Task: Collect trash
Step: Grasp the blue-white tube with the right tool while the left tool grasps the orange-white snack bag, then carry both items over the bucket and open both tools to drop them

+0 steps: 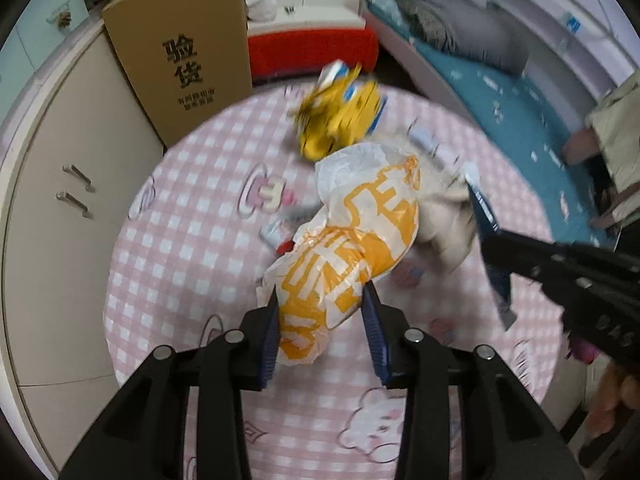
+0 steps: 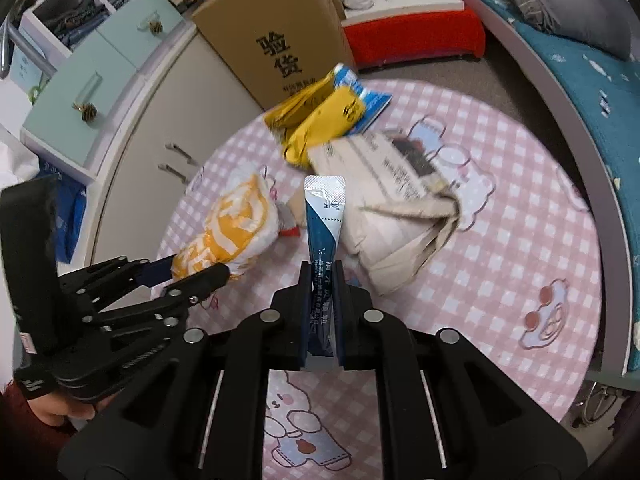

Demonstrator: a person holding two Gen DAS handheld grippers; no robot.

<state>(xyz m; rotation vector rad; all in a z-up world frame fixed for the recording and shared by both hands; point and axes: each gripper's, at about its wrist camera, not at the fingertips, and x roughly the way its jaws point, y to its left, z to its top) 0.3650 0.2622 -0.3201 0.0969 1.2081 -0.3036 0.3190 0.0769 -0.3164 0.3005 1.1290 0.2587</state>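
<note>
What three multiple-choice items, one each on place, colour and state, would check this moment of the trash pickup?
1. Where does the cardboard box stand?
A. against the cabinet, at the mat's edge
B. on the bed
C. in the middle of the mat

2. What colour is the print on the white plastic bag?
A. green
B. orange
C. black

3. What are the right tongs doing?
A. hanging open over the mat
B. shut on the blue sachet
C. shut on the paper bag

Answers:
1 A: the box leans by the cabinet beside the pink checked mat.
2 B: the bag held in the left tongs shows bold orange lettering on white.
3 B: the sachet stands upright, pinched between the two fingers, in the right wrist view.
</note>
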